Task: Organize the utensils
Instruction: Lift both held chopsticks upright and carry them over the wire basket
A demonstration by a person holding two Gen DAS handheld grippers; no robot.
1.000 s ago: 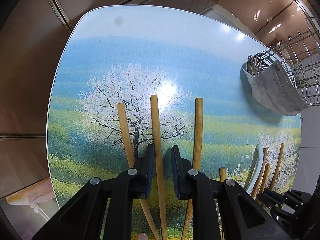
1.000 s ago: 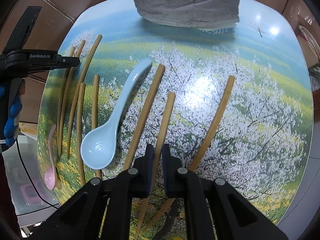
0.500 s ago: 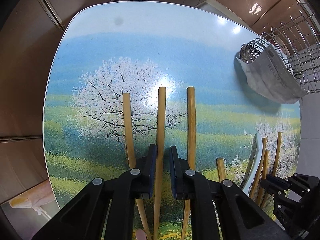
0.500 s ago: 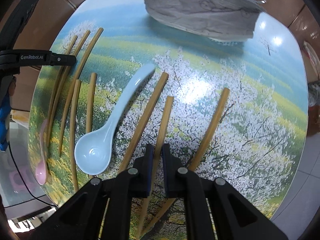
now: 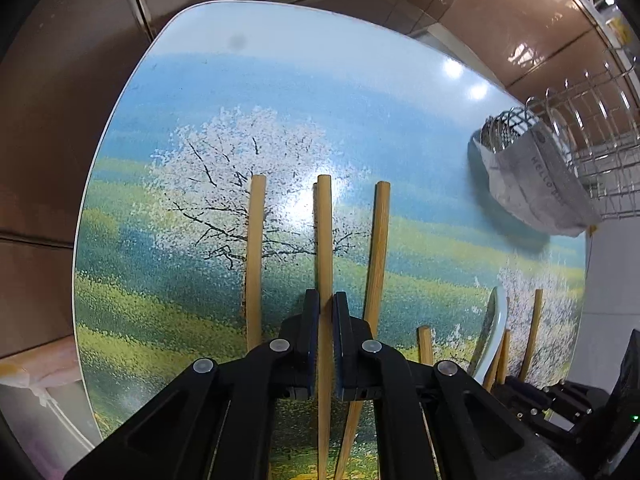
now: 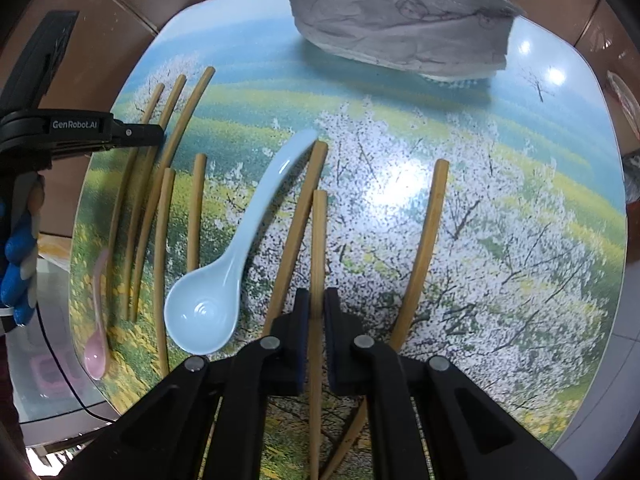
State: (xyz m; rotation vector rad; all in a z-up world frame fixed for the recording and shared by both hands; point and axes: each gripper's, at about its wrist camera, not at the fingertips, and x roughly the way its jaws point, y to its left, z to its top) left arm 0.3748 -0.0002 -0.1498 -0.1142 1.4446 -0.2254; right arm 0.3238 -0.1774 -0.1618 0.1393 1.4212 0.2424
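My left gripper (image 5: 326, 304) is clamped on a chopstick (image 5: 324, 240); my right gripper (image 6: 316, 304) is clamped on another chopstick (image 6: 319, 240). Both sticks lie among others on the table (image 6: 520, 240), the blue spoon (image 6: 224, 280) just left of the right one.

Desk (image 5: 360, 92) printed with a blossoming-tree landscape; grey face mask (image 6: 400, 28) draped over the edge of a wire rack (image 5: 592, 120) at its far side; brown tiled floor (image 5: 48, 140) beyond
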